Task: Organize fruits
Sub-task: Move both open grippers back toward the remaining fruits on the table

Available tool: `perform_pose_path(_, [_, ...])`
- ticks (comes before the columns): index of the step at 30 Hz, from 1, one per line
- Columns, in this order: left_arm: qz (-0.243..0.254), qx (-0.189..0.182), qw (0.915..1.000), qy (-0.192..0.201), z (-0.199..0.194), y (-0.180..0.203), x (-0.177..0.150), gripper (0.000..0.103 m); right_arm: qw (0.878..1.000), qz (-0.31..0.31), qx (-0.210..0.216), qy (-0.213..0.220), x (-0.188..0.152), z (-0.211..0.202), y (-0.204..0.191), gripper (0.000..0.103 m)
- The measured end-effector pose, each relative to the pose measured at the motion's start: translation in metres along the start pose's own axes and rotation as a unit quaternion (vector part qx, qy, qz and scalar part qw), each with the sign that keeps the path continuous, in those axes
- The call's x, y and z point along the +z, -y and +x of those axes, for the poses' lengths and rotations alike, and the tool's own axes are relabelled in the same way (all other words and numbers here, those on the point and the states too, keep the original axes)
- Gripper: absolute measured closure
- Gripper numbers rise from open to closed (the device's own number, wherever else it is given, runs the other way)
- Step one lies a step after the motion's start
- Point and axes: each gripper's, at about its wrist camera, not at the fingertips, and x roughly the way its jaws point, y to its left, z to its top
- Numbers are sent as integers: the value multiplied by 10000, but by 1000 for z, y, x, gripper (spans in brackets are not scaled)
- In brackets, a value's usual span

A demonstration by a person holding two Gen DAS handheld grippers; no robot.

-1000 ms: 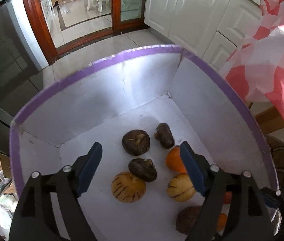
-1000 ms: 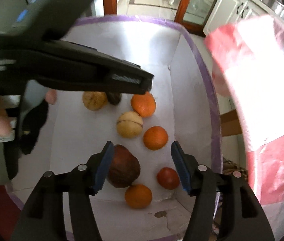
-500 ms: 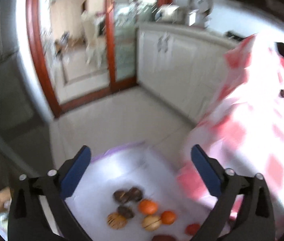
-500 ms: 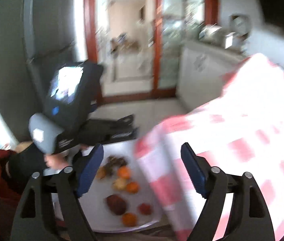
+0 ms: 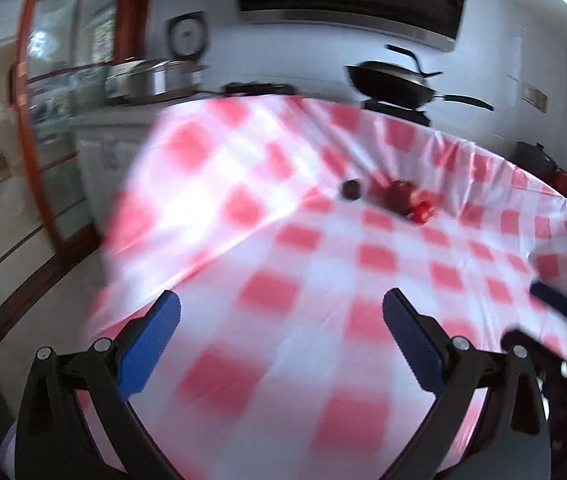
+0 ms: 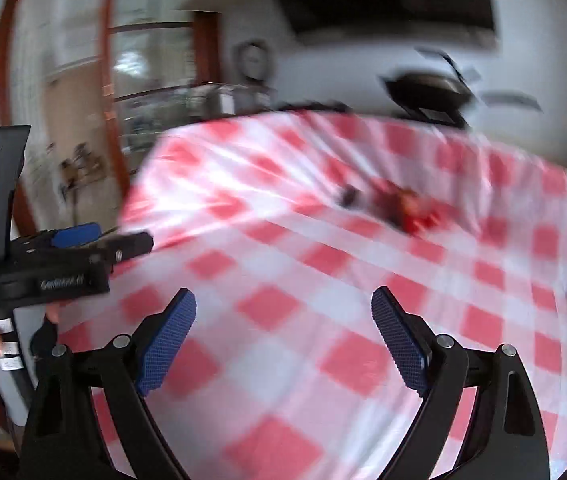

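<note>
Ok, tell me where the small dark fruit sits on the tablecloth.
In the left wrist view the small dark fruit lies far across the checked tablecloth, just left of the red fruit cluster, below the black wok.

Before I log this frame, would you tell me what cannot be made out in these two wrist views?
- Fruit pile on the checked tablecloth: both views, motion blur and distance hide kind and count; only one dark round fruit stands apart.
- The collection box: in neither view.
- Right gripper, jaws opening, nothing between them: in the left wrist view the right edge cuts it off.
- Left gripper: open, empty.
</note>
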Motion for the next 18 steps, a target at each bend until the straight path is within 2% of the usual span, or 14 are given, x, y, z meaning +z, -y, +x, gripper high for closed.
perform_pose_path(3, [-28,-94,10000,-2,58,49,25,2,9980,535,-322,3,-2,11,46,16])
perform_pose_path(4, [-85,-108,9999,-93,82,62,32,2,9963,767,-397,52,0,14,67,16])
perform_pose_path(8, [-295,34,9989,-370,167,99,55,2,9889,1363,-545,219,-2,21,110,16])
perform_pose_path(11, [-679,78,9961,-560,198,96,61,2,9819,1773,-598,276,-14,26,134,16])
perform_pose_path(13, [-1042,-14,9931,-534,219,97,70,2,9796,1871,-686,274,-18,22,138,16])
perform_pose_path(16, [-1100,-69,9932,-369,236,101,83,2,9775,1909,-842,317,-17,25,141,16])
perform_pose_path(18, [-1112,-93,9934,-249,246,101,87,2,9749,2045,-798,365,-12,30,147,16])
